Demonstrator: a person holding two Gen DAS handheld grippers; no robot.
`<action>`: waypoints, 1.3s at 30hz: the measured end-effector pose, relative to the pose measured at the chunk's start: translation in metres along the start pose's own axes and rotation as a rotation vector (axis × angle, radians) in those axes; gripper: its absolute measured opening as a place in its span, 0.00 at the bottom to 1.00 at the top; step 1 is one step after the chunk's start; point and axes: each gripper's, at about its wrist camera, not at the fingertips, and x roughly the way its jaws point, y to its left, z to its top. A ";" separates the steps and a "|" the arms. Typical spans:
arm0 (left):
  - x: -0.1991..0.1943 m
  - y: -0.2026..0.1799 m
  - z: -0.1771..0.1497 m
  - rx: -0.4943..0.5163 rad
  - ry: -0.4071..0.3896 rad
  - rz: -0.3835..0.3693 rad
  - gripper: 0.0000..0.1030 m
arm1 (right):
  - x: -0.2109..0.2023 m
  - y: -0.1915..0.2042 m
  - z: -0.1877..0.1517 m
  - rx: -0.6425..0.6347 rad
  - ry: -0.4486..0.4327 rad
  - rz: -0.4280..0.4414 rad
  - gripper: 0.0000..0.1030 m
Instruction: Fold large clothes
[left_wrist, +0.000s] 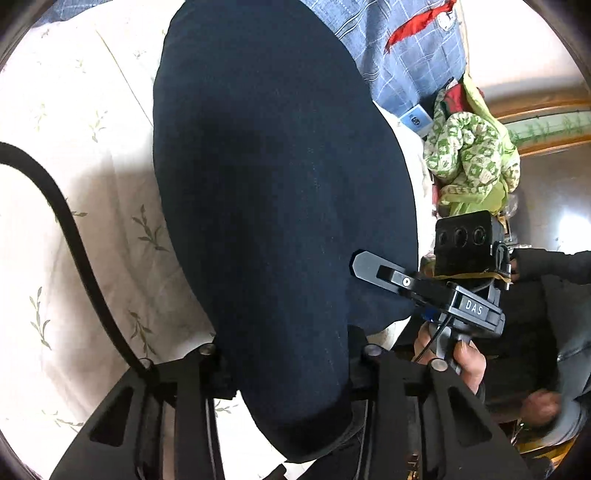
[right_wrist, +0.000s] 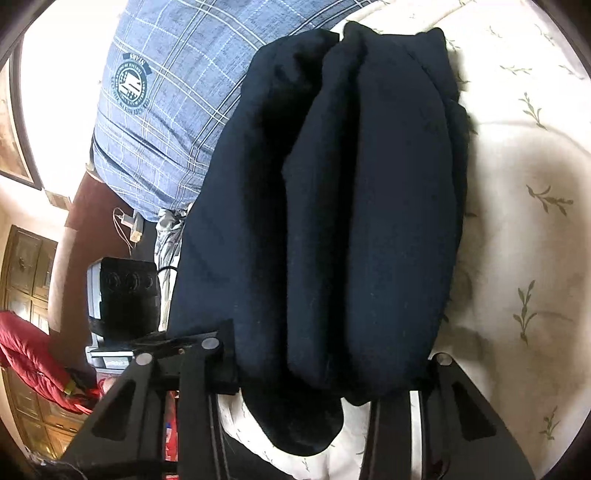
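Both claws are closed on the near end of the dark garment (left_wrist: 273, 177): the left claw (left_wrist: 291, 373) and the right claw (right_wrist: 325, 373) each pinch a bunched edge. An even pull should be kept, so that the fold is carried over squarely. The garment is lying on the bed (left_wrist: 74, 184), its long axis running away from the claws toward the plaid pillow (right_wrist: 166, 92).
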 end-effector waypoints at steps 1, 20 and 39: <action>-0.002 0.000 0.002 -0.013 0.004 -0.010 0.36 | 0.000 -0.001 0.000 0.006 0.003 -0.001 0.38; -0.010 0.005 -0.003 -0.105 0.019 -0.034 0.28 | -0.006 0.003 -0.006 0.005 0.021 0.010 0.38; -0.091 -0.031 -0.105 0.083 -0.175 0.396 0.89 | -0.050 0.024 -0.070 -0.115 0.060 -0.292 0.74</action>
